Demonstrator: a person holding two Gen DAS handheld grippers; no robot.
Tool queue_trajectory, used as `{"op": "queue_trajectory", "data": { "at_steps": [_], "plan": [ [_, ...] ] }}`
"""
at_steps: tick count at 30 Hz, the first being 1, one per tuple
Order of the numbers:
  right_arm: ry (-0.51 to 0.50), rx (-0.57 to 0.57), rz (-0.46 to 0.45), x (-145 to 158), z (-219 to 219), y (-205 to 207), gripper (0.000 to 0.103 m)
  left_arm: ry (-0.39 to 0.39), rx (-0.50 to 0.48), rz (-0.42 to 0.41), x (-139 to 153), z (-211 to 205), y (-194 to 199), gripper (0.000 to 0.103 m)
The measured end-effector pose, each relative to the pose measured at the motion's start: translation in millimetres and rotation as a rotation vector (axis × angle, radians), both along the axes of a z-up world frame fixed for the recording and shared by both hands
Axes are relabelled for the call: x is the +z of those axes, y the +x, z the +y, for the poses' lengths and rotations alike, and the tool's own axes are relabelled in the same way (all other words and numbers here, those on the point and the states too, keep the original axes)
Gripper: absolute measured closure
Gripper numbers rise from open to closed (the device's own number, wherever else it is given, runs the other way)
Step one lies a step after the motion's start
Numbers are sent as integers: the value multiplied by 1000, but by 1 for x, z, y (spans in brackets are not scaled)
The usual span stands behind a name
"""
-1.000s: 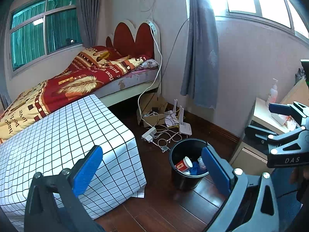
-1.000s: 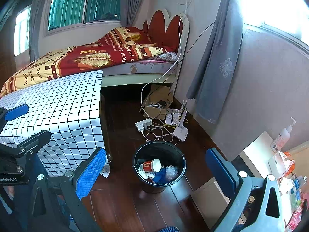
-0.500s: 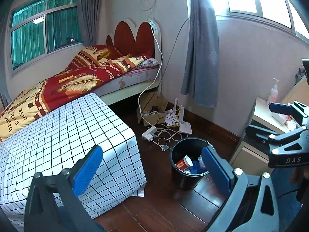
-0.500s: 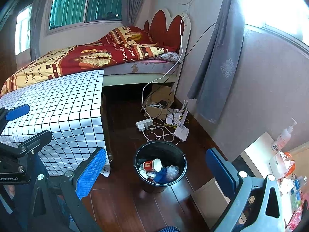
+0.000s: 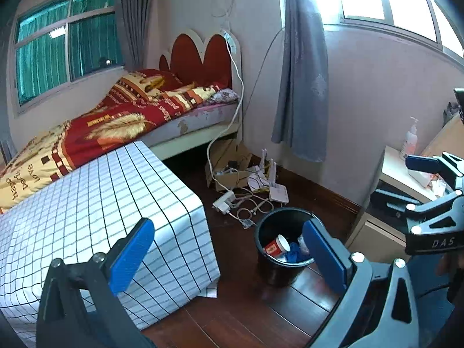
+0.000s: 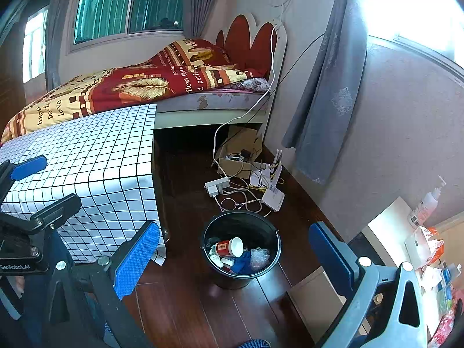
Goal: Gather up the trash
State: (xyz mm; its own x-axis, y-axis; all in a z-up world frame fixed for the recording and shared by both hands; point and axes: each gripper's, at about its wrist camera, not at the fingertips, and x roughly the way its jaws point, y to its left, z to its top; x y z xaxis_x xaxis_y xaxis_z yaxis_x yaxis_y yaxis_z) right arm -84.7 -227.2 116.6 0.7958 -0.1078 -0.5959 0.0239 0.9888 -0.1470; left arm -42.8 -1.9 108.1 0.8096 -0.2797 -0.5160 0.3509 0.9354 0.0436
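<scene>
A black bin (image 6: pixel 262 232) (image 5: pixel 282 217) stands on the dark wood floor. Inside lie a red and white paper cup (image 6: pixel 230 246) (image 5: pixel 277 245), a blue scrap (image 6: pixel 242 261) and clear plastic (image 6: pixel 259 256). My left gripper (image 5: pixel 229 249) hangs open above the floor, its right finger in front of the bin's right rim. My right gripper (image 6: pixel 235 259) is open too, held high over the bin. Neither has anything between its pads. Each gripper shows at the edge of the other's view.
A table with a checked cloth (image 5: pixel 87 203) (image 6: pixel 87 159) stands left of the bin, a bed (image 5: pixel 130 121) behind it. Cables, a power strip (image 6: pixel 217 185) and a router (image 6: pixel 272 195) lie on the floor beyond the bin. A cabinet with a tissue pack (image 6: pixel 423 243) is at right.
Both views have shifted only slightly. The grippers stay open and the bin's contents are the same.
</scene>
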Motion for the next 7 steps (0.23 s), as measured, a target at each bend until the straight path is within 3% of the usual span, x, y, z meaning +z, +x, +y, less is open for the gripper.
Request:
{"op": "queue_trajectory", "data": {
  "at_steps": [7],
  "plan": [
    [2,-1,-3,0,-3,0,0,-44,-4,-13,3,6,1,0]
  ]
}}
